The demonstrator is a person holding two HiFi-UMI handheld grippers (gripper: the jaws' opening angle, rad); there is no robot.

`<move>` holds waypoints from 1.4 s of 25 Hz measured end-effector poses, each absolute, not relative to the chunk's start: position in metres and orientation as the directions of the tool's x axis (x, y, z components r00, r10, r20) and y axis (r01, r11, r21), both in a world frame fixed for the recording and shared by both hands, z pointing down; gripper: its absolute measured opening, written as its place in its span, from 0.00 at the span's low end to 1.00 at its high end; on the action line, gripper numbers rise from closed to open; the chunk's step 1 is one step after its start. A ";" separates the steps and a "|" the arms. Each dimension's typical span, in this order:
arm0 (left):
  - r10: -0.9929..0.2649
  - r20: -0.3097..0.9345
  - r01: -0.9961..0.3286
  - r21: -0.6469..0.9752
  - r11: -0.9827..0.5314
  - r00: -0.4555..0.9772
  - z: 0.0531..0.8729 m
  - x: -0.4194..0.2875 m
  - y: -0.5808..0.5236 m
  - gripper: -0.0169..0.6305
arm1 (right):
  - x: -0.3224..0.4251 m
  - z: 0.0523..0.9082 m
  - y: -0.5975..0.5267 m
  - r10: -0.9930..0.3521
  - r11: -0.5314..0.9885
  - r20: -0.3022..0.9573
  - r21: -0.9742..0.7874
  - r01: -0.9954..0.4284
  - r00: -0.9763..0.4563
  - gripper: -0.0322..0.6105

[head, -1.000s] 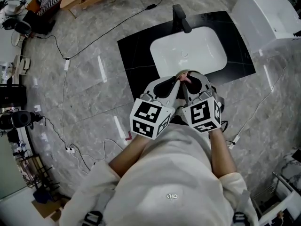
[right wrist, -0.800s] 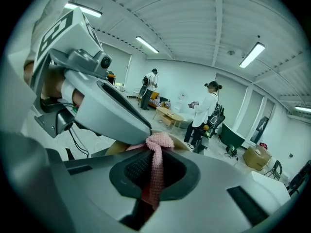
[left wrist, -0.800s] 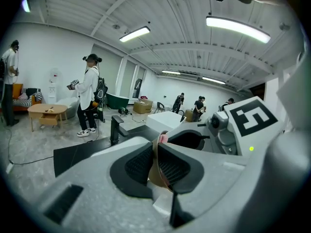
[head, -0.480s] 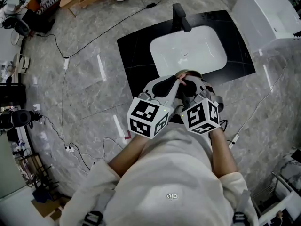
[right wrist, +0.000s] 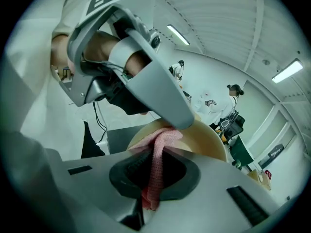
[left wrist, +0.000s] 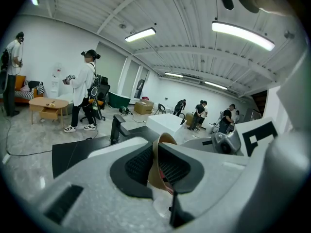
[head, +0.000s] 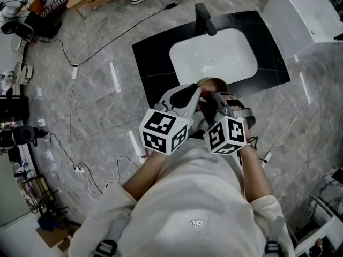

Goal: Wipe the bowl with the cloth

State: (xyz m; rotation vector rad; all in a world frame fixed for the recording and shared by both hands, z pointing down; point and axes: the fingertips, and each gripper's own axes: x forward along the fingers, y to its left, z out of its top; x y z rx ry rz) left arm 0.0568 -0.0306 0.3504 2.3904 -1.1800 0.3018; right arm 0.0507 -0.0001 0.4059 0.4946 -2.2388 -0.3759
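My left gripper (left wrist: 158, 166) is shut on the rim of a tan bowl (left wrist: 156, 152), which stands on edge between the pads. In the head view that bowl (head: 212, 81) shows just beyond both grippers, in front of the sink. My right gripper (right wrist: 154, 176) is shut on a pink knitted cloth (right wrist: 163, 144). The cloth runs up from the pads onto the bowl's inner wall (right wrist: 206, 140). The left gripper (head: 198, 91) reaches across just above it. In the head view the right gripper (head: 210, 103) sits close beside the left one.
A white sink basin (head: 214, 55) is set in a black countertop (head: 155, 63) with a black faucet (head: 203, 16) at its far side. A white box (head: 303, 15) stands at the right. Cables trail over the marble floor (head: 96, 106). People (left wrist: 86, 91) stand across the room.
Both marker cubes have shifted a little down and left in the head view. The right gripper has rolled and sunk, drawing the cloth across the bowl. The left gripper keeps its hold.
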 end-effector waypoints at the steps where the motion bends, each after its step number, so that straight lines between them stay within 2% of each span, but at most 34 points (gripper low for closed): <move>1: -0.694 0.384 -0.794 0.303 -0.528 0.608 0.351 0.057 -0.031 0.08 | 0.052 0.408 0.000 -0.461 0.881 0.651 0.419 -0.221 -0.603 0.07; 8: -0.697 0.380 -0.793 0.315 -0.522 0.609 0.350 0.054 -0.029 0.08 | 0.063 0.410 -0.001 -0.473 0.874 0.674 0.443 -0.201 -0.567 0.07; 17: -0.704 0.381 -0.800 0.318 -0.510 0.600 0.351 0.050 -0.030 0.08 | 0.076 0.411 -0.012 -0.548 0.818 0.685 0.559 -0.136 -0.481 0.07; 26: -0.720 0.375 -0.811 0.312 -0.496 0.584 0.347 0.046 -0.029 0.08 | 0.083 0.383 -0.034 -0.668 0.691 0.587 0.717 -0.090 -0.458 0.07; 35: -0.731 0.370 -0.818 0.305 -0.488 0.574 0.344 0.042 -0.027 0.07 | 0.078 0.359 -0.038 -0.703 0.633 0.518 0.768 -0.097 -0.487 0.07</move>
